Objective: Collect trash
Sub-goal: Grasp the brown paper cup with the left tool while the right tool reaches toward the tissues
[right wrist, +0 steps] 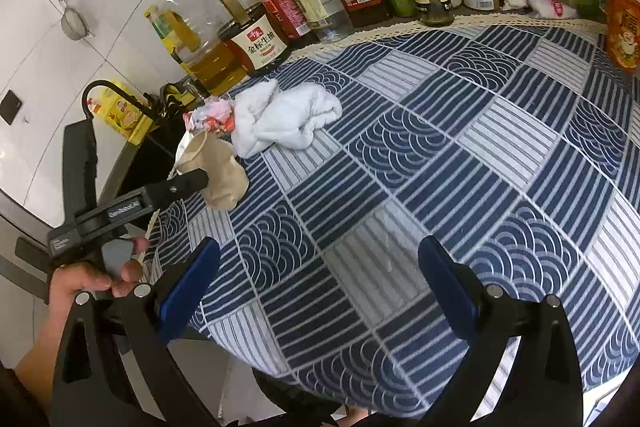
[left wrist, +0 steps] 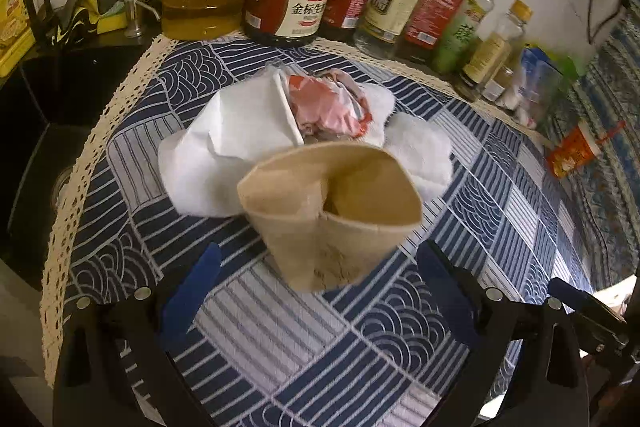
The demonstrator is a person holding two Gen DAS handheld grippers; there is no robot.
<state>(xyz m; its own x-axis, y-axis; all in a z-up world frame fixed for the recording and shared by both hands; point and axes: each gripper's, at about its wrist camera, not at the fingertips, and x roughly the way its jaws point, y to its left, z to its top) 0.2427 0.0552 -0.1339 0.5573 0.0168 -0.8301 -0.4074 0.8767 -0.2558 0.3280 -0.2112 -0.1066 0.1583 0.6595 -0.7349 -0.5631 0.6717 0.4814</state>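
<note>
A squashed brown paper cup (left wrist: 328, 211) stands tilted on the blue patterned tablecloth (left wrist: 280, 347), its mouth facing me. My left gripper (left wrist: 320, 251) is open, its blue pads on either side of the cup's base and not closed on it. Behind the cup lie a crumpled white paper (left wrist: 224, 139), a red-and-pink wrapper (left wrist: 324, 103) and a white towel (left wrist: 416, 151). In the right wrist view the cup (right wrist: 222, 171) sits near the table's left edge, with one black left finger (right wrist: 180, 187) against it. My right gripper (right wrist: 320, 247) hangs open over bare cloth, holding nothing.
Oil and sauce bottles (left wrist: 288, 3) line the back wall. A dark sink (left wrist: 40, 147) lies left of the table, with its faucet (right wrist: 108, 87). Bags and an orange packet (left wrist: 572, 151) sit at the back right. A hand (right wrist: 80, 283) holds the left gripper.
</note>
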